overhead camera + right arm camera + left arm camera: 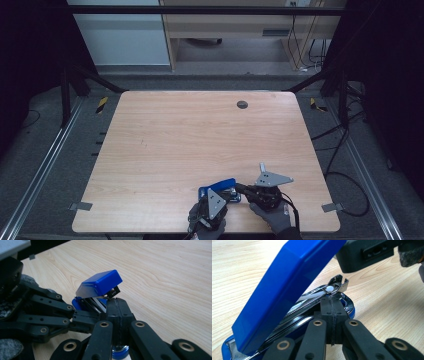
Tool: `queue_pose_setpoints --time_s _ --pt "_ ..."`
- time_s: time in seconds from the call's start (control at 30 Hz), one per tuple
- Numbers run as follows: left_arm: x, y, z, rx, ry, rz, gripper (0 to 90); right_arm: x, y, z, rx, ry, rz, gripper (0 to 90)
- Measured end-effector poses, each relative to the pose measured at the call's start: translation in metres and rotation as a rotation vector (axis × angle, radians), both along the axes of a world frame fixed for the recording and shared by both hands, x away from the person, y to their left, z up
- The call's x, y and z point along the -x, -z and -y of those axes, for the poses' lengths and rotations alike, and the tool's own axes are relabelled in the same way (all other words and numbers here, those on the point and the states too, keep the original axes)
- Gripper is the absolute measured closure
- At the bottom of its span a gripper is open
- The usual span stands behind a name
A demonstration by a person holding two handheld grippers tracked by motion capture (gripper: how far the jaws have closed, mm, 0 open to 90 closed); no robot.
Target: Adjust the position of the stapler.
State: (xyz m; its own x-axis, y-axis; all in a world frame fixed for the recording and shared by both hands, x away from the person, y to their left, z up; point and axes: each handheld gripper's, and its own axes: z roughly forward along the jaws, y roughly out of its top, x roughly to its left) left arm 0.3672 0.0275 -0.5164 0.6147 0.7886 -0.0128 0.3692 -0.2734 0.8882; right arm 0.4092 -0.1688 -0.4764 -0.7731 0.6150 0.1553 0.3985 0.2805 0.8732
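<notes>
Stapler [220, 190] is sitting near the front edge of the table [165, 145], between my two hands, with its blue lid [284, 287] swung up and the metal staple track [312, 300] showing beneath. I am keeping the left tool [331, 308] clenched, its tips resting against the track's front end. I am holding the right tool [117, 308] clenched too, just beside the stapler's raised front, with its tips pressing together and gripping nothing.
</notes>
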Motion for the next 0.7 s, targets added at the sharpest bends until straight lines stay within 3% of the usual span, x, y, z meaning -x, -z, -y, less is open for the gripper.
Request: queue_pose_setpoints --time_s 0.7 --pt "0.0006 0.0000 0.0006 -0.009 -0.001 0.006 90.0 -0.0011 -0.0062 -0.0036 -0.034 -0.041 0.027 90.0"
